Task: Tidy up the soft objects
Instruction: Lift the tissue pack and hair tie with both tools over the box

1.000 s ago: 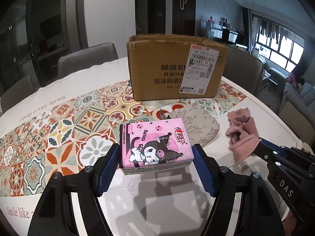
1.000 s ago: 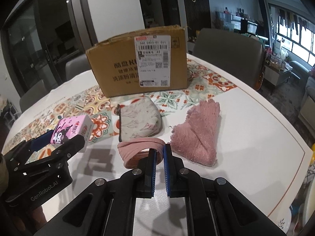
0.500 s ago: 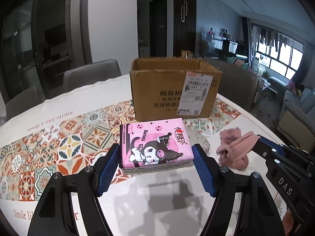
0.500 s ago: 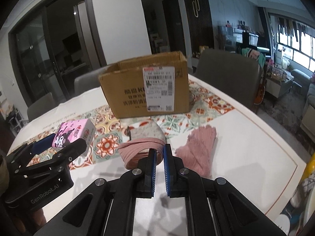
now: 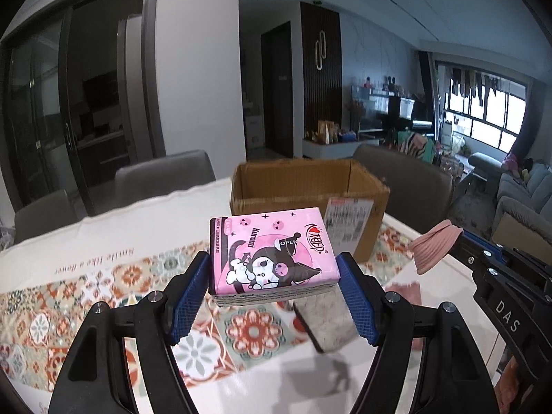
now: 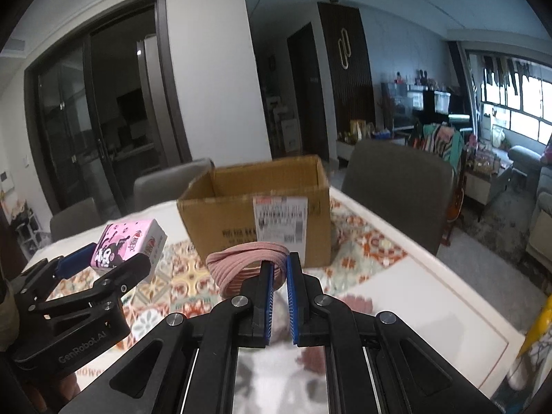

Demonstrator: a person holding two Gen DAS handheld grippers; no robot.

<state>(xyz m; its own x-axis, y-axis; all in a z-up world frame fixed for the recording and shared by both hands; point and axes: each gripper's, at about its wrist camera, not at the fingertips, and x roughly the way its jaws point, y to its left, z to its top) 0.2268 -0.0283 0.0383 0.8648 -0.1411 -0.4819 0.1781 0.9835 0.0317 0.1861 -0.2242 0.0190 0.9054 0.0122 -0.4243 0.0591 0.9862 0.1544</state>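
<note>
Now that both my hands have come up off the table, both loads are airborne: my left gripper (image 5: 274, 288) clamps wide on the pink tissue pack (image 5: 269, 252), pads pressed on its two short sides, and my right gripper (image 6: 280, 277) is pinched nearly closed on the pink headband (image 6: 246, 264), which loops out toward 10 o'clock from the jaws. From the left wrist view the headband (image 5: 436, 246) also shows at 3 o'clock, hanging off the right tool's tip

What it means, as I judge it: pickup step is finished for both items, and the open cardboard box (image 5: 307, 189) at 12 o'clock is the likely drop spot; its top opening is now visible, inside looks bare as far as I can see. Next is carry forward over the rim, then release

Versus a second ago: the box was seen face-on with only its front wall and label, now I look down past the rim. The table (image 6: 431, 310) has dropped lower in both views, the room behind fills more of the frame. Grip widths unchanged on both tongs. The floral pouch (image 5: 326, 317) and the pink knit cloth (image 5: 405, 291) stay on the table at 5 o'clock of the pack, blurred, still to be sorted
</note>
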